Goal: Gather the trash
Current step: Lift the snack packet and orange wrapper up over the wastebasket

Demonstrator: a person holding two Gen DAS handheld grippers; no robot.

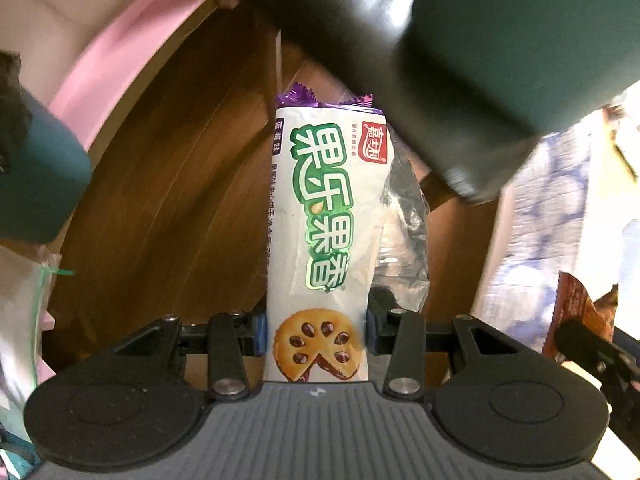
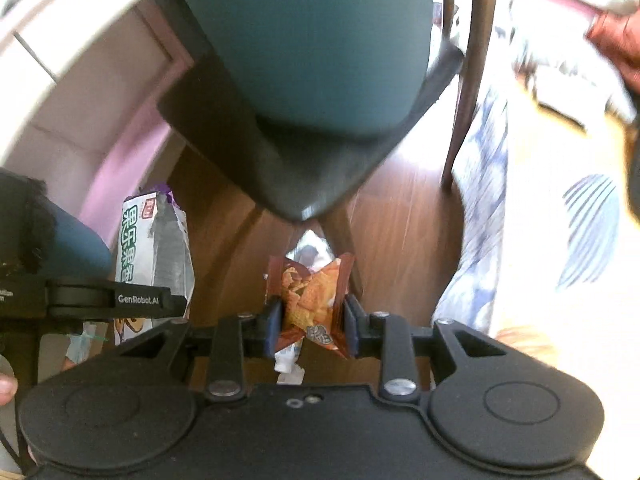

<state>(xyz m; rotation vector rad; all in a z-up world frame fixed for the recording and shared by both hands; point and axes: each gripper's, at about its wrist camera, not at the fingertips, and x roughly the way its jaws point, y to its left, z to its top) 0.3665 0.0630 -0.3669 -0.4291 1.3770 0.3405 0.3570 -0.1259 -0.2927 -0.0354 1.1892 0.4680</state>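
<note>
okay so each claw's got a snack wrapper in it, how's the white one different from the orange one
The white cookie wrapper in the left claw is long and fairly flat, with green lettering and a cookie picture. The orange chip wrapper in the right claw looks shorter, crumpled and pinched at its middle. The white one has a torn silver lining showing; the orange one has other white scraps bunched with it. Both are clamped between the pads above the wood floor.

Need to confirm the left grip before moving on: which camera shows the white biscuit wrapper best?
The left wrist view: the white biscuit wrapper fills the centre, front side readable, clamped in the left gripper. The right wrist view shows it only at its left edge, small, partly hidden behind the left gripper's body.
</note>
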